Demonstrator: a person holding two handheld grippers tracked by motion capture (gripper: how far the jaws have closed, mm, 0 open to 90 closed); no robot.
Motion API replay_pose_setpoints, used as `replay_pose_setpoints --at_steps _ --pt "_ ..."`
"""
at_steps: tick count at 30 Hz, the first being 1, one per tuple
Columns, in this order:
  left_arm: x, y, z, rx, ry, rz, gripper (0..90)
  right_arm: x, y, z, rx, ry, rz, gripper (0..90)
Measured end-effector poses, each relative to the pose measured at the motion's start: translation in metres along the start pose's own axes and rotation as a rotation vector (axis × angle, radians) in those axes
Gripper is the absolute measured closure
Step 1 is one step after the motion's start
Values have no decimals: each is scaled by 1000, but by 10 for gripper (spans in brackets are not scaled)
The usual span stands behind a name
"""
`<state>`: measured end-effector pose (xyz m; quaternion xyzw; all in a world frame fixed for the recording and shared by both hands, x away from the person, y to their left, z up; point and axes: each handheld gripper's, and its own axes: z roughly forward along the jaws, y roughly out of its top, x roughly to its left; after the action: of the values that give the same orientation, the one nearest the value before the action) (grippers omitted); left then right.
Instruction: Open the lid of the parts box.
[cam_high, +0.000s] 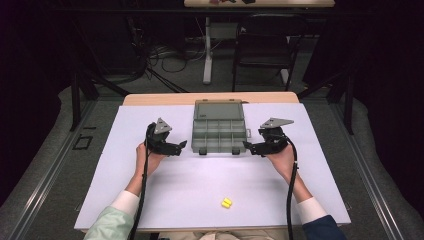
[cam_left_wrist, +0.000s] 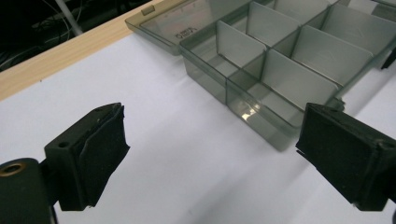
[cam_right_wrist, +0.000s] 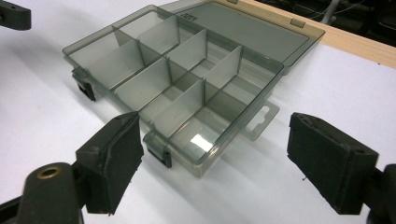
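Both grippers hover at the middle of the high view, one on each side of a grey compartment box (cam_high: 218, 131). At the left of the frame, the left gripper (cam_high: 181, 146) points its jaws rightward at the box's left wall, just beside it, with the jaws spread apart and nothing between them. At the right, the right gripper (cam_high: 246, 146) points leftward at the box's near right corner, also spread wide and holding nothing.

In the left gripper view the box (cam_left_wrist: 280, 60) fills the upper right, its divided compartments bare, with its lid lying flat behind it. In the right gripper view the box (cam_right_wrist: 177, 84) sits in the upper middle, its near corner between the two black jaws but untouched.

It rests on a white table (cam_high: 165, 195), centred toward the far edge. A small yellow object (cam_high: 226, 202) lies well apart, near the lower middle of the high view.
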<state>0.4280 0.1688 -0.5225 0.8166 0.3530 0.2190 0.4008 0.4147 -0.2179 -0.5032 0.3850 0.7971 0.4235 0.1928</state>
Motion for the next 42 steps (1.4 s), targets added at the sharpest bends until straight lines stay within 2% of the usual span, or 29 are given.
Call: replay_pose_setpoints --at_steps 7,12,16,20,27,42 --pt "-2 -14 -12 8 8 -7 46 9 -12 -10 10 9 -19 157" --pt "-5 -21 -19 6 14 -3 36 14 -18 -20 -9 20 -24 147" --pt "-10 -26 -22 21 5 4 28 22 -24 -24 -6 32 -37 140" --pt "-17 -28 -24 33 0 26 16 30 -30 -28 4 46 -61 118" --pt "-27 -33 -29 41 -13 38 11 40 -40 -31 11 64 -72 61" --pt "-37 -38 -40 28 -29 45 5 52 -56 -36 29 90 -83 18"
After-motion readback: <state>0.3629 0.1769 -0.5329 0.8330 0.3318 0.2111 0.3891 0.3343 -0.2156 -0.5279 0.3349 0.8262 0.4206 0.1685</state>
